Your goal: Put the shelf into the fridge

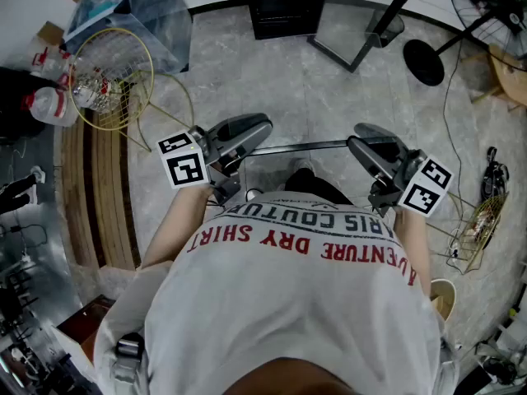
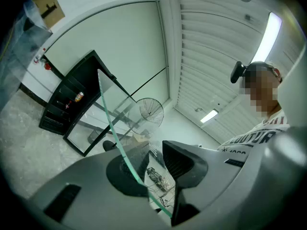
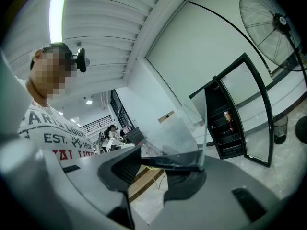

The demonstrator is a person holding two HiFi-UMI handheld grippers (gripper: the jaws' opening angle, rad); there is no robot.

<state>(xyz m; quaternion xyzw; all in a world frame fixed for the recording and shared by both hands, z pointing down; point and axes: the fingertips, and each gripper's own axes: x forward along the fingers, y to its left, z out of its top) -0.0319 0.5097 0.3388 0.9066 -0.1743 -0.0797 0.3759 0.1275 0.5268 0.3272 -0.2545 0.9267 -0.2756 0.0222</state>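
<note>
Two tools, my left tool (image 1: 247, 142) and my right tool (image 1: 372, 161), are each closed on an end of the glass shelf (image 1: 296, 146), held well short of the open fridge (image 1: 284, 6); should either grip ease, the slick pane could slip and shatter.

A pale grey stone floor (image 1: 313, 97) is spreading out below and ahead of the jaws of the left gripper (image 2: 153, 169) and the right gripper (image 3: 158, 169). A white wall (image 2: 129, 42) is standing far ahead of them. A tall fan (image 3: 276, 25) is standing ahead and to the right of the right jaws. A long light (image 2: 271, 30) is shining on the ribbed white ceiling (image 2: 211, 47) high above the left jaws. Wooden floor boards (image 1: 107, 196) are running along to the left of the left jaws.
</note>
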